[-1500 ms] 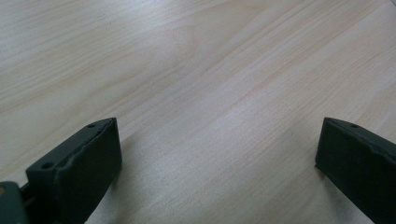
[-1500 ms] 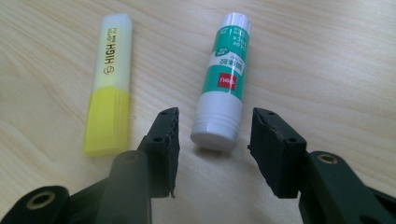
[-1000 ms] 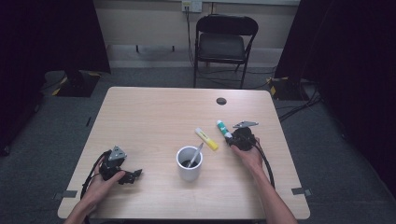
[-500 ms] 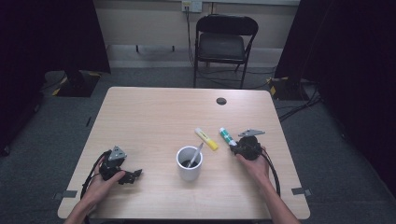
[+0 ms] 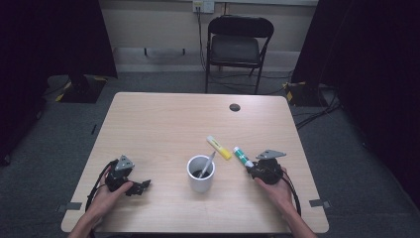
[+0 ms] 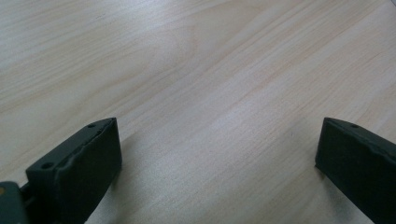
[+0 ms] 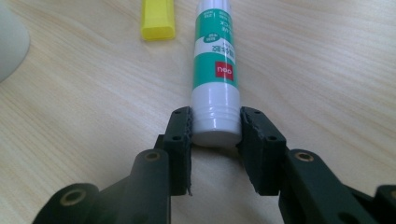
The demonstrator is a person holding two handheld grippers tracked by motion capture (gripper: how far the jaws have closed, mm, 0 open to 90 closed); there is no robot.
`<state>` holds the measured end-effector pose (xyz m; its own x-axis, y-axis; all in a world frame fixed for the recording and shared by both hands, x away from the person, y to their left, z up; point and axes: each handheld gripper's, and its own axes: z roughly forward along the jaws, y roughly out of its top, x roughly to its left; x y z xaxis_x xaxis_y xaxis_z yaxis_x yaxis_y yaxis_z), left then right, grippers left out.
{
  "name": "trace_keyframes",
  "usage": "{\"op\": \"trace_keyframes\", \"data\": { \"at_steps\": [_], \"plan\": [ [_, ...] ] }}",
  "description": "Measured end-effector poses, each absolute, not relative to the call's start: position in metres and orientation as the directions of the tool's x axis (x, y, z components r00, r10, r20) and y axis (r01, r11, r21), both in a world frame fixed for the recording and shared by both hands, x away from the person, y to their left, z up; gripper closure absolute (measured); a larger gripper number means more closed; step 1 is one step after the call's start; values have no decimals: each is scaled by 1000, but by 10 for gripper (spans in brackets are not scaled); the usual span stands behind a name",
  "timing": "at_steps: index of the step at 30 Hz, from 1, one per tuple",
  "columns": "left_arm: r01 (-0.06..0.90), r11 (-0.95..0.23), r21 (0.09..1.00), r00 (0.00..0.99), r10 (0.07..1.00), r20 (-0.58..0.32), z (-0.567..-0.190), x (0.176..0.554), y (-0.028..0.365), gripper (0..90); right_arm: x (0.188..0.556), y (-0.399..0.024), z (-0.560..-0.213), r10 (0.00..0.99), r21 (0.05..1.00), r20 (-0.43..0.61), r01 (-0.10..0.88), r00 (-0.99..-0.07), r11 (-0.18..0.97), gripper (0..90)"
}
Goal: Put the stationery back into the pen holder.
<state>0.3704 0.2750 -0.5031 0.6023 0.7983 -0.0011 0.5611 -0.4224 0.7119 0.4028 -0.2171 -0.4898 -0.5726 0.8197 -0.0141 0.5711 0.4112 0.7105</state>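
The right gripper (image 7: 215,128) squeezes the white end of the glue stick (image 7: 215,60), so the stick comes along with the hand. The stick is near the table's (image 5: 163,124) right side, right of the yellow marker (image 5: 219,147) and cup (image 5: 200,174). The left gripper (image 6: 217,154) rests wide open, holding nothing, at the near left.

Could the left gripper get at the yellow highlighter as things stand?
Probably not directly: the left gripper rests open at the table's near left, and the white cup stands between it and the yellow highlighter. It would need to go around or over.
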Motion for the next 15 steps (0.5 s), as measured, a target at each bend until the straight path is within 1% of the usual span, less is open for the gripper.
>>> {"op": "trace_keyframes", "data": {
  "at_steps": [3, 4, 9, 15],
  "plan": [
    [561, -422, 712, 602, 798, 0, -503, 370, 275, 0, 402, -217, -491, 816, 721, -8, 563, -577, 405, 629],
    [561, -422, 712, 602, 798, -1, -503, 370, 275, 0, 403, -217, -492, 816, 725, 1, 562, -578, 397, 609],
    [561, -422, 712, 602, 798, -1, -503, 370, 275, 0, 403, -212, -494, 800, 735, -8, 539, -599, 411, 608],
    [561, -422, 712, 601, 799, 0, -503, 370, 275, 0, 402, -210, -494, 801, 738, -6, 538, -599, 407, 613]
  ]
}}
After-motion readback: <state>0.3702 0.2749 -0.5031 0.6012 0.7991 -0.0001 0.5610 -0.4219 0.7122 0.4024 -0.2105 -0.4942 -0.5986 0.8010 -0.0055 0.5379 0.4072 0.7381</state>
